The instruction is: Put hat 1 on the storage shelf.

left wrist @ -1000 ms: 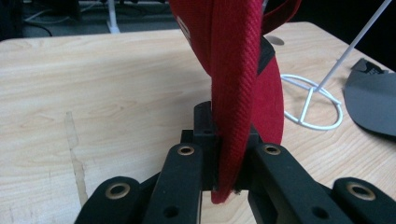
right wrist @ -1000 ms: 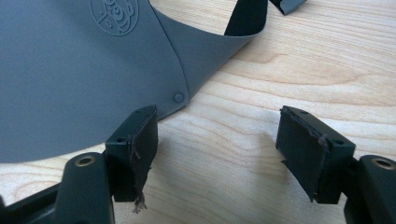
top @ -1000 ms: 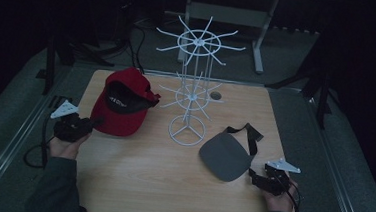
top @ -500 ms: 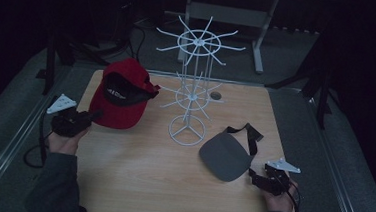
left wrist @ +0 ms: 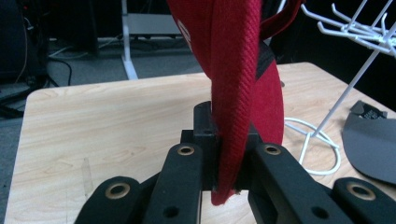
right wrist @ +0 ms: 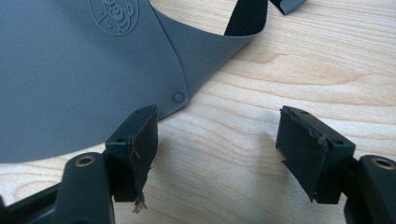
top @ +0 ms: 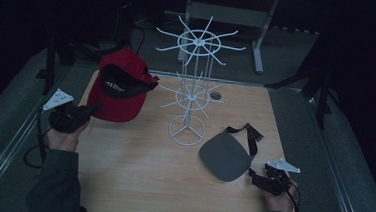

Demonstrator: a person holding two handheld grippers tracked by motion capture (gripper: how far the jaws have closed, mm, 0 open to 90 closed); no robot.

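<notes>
The wooden surface (top: 135, 182) is carrying a white wire rack (top: 192, 81) at its middle. The red cap (top: 119, 86), flatter on the surface a second ago, is now rising at the far left — the left gripper (left wrist: 224, 154) is pinching its brim, probably bringing it toward a rack arm. Near right, the right gripper (right wrist: 215, 144) is resting spread beside the grey visor (top: 225, 156) — not touching it.

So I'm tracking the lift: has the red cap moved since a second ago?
Yes. The red cap has risen and tilted up, nearer the white rack.
</notes>
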